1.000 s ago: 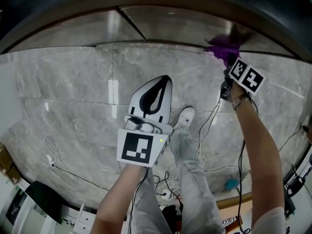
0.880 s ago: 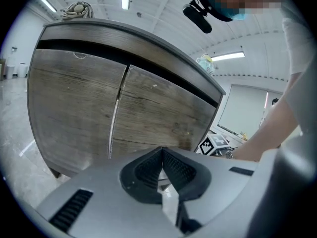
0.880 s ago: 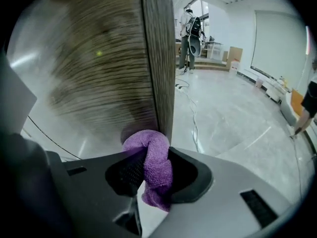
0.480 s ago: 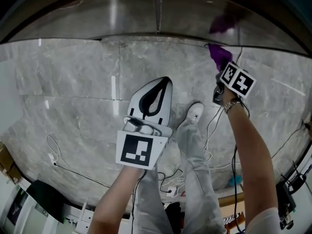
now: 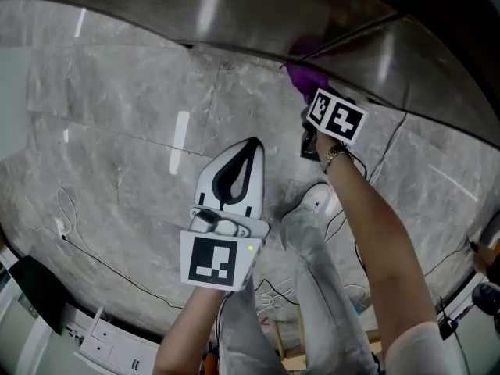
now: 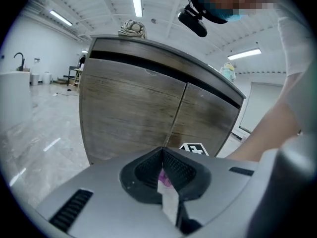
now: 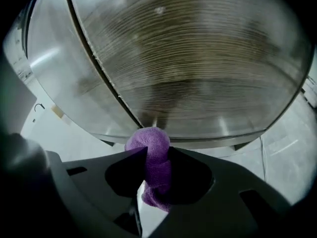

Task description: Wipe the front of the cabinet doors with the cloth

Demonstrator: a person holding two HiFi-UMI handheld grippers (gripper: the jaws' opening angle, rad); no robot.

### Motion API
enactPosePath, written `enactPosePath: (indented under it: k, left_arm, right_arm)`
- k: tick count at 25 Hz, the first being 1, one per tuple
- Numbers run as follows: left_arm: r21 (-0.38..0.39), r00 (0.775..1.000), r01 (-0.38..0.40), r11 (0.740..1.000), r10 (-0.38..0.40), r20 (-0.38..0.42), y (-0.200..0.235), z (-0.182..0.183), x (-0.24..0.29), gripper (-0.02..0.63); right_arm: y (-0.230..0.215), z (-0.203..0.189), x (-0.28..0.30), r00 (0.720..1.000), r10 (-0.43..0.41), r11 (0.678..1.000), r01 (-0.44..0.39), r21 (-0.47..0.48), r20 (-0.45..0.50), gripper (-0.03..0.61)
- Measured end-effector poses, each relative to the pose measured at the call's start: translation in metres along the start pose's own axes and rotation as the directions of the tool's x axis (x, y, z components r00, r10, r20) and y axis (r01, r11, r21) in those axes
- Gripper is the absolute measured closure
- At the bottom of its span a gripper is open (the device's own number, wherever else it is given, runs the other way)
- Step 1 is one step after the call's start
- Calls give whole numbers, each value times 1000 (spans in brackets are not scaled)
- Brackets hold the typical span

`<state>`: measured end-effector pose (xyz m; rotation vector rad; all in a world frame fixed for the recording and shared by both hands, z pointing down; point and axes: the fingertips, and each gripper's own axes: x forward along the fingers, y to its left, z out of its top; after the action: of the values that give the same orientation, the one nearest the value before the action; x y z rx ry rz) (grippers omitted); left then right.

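The right arm point(image 5: 375, 233) stretches out toward the cabinet point(image 6: 133, 113). The right gripper point(image 5: 303, 75) is clamped on a cloth point(image 7: 151, 143) by the cabinet's lower edge. The left gripper point(image 5: 250, 145) is held back from the cabinet and points at it, jaws closed together with nothing between them.
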<state>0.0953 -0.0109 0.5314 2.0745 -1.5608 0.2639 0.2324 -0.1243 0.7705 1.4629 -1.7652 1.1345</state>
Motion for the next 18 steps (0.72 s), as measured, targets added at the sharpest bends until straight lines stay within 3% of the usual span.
enactPosePath:
  k: [7,18]
  left_arm:
    - [-19,999,-37,999,37,16,-1,-13,11,607]
    - [21,994,106,994,-105,-10,-81,-17,56,607]
  right_arm:
    - [-38,20,12,998,-56,998,55,22,14,460]
    - [-181,14,-31,981,-194,981,193,20,5,460]
